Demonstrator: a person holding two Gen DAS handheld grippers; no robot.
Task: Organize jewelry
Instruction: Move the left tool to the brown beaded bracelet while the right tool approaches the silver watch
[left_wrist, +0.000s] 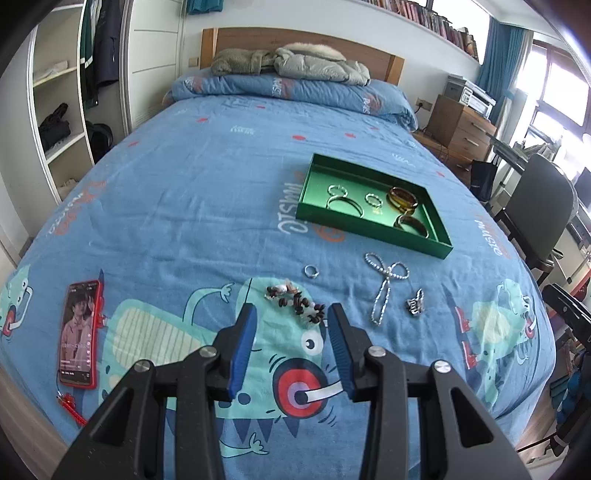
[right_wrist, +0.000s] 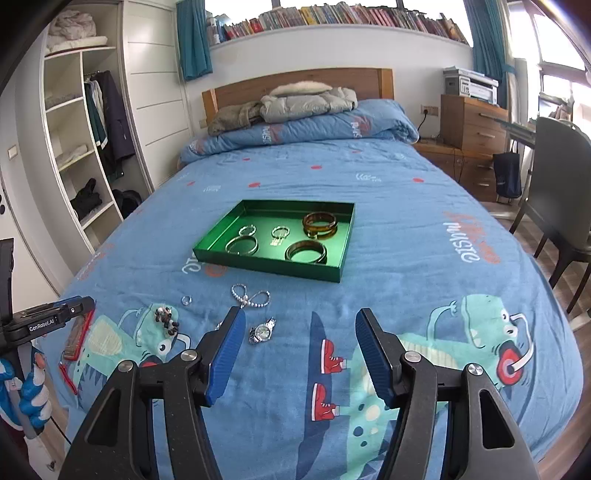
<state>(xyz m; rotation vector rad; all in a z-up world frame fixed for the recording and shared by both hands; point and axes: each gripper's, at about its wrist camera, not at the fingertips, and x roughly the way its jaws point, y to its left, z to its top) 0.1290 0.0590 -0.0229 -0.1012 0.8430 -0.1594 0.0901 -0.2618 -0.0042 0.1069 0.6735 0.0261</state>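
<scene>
Here, reading from left to right across the blue bedspread (left_wrist: 184, 206): a red phone (left_wrist: 78, 334) lies at the far left, apart from the jewelry. Next comes the dark beaded bracelet (left_wrist: 295, 301), bunched on the cloth just ahead of the left gripper (left_wrist: 291, 314), whose blue pads are spread and grasp nothing; the beads sit near the gap between the tips, close to the right-hand one. Just beyond the beads lies a small silver ring (left_wrist: 311, 271). Further right a pearl necklace (left_wrist: 386, 284) is looped on the cover, and beside it a wristwatch (right_wrist: 262, 330), which in the right wrist view lies just beside the left finger of the right gripper (right_wrist: 299, 325); that gripper too is released and empty. Beyond these items stands the green tray (right_wrist: 273, 267), already holding two small rings (right_wrist: 264, 231), a silver bangle (right_wrist: 242, 245), an amber bangle (right_wrist: 319, 221) and a darker bangle (right_wrist: 306, 252). Judged from this layout, the task is roughly half done: five pieces are in the tray, while four (beads, ring, necklace, watch) remain on the bed
</scene>
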